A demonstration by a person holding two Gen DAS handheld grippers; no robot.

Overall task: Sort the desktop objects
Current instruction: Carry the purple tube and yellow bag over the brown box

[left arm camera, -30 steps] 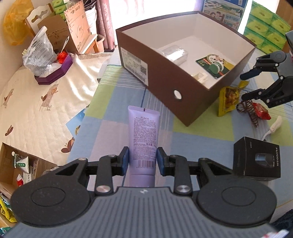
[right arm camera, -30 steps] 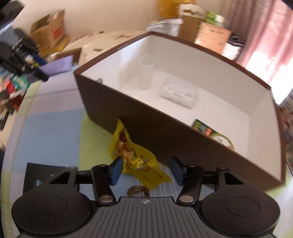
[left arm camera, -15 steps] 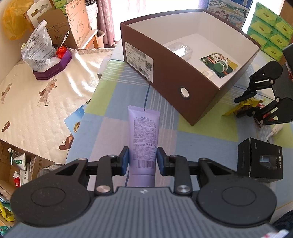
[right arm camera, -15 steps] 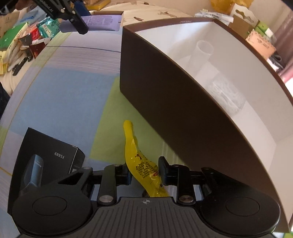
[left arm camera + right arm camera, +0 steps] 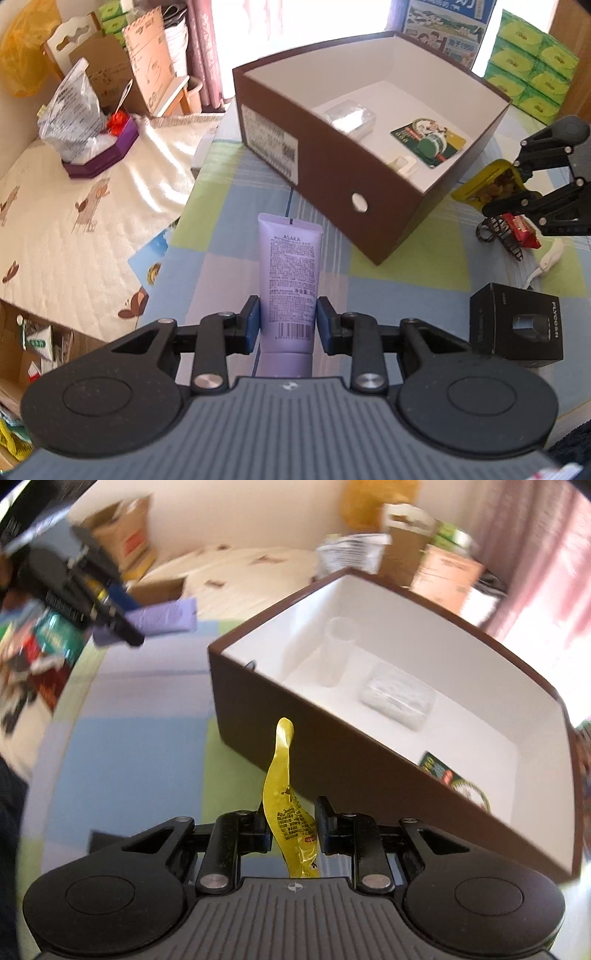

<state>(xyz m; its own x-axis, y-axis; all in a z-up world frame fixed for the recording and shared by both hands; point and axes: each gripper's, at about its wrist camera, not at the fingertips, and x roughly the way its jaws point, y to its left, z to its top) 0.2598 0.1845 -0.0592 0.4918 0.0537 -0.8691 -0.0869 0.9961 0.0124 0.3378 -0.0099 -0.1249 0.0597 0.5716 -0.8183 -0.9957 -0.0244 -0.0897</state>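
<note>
So the left claw (image 5: 288, 321) is clamped on a purple ASAKA tube (image 5: 290, 280), pads pressing both sides just above the barcode, cap end toward the camera and the crimped end pointing out over the table (image 5: 229, 258) with its blue and green checked cloth. The tube is held above the cloth, a bit in front of the brown box (image 5: 332, 184).

The right claw (image 5: 291, 825) is squeezed right down on a yellow snack packet (image 5: 284, 794). The packet is pinched edge-on between the pads, so it sticks up as a thin twisted strip, right next to the brown wall of the box. In the left wrist view you can see it hanging off the right claw beside the box's near corner.

Inside the box, on the white floor: a clear plastic case (image 5: 397, 699), a clear cup (image 5: 338, 650) and a green printed card (image 5: 428, 142).

Also on the table: a black FLYCO carton (image 5: 517, 326) near the right edge, a dark hair claw clip (image 5: 498, 236), a red wrapper (image 5: 521, 229) against it, and something small and white (image 5: 550, 258) just past that. The right wrist view is pretty blurry toward the edges.
</note>
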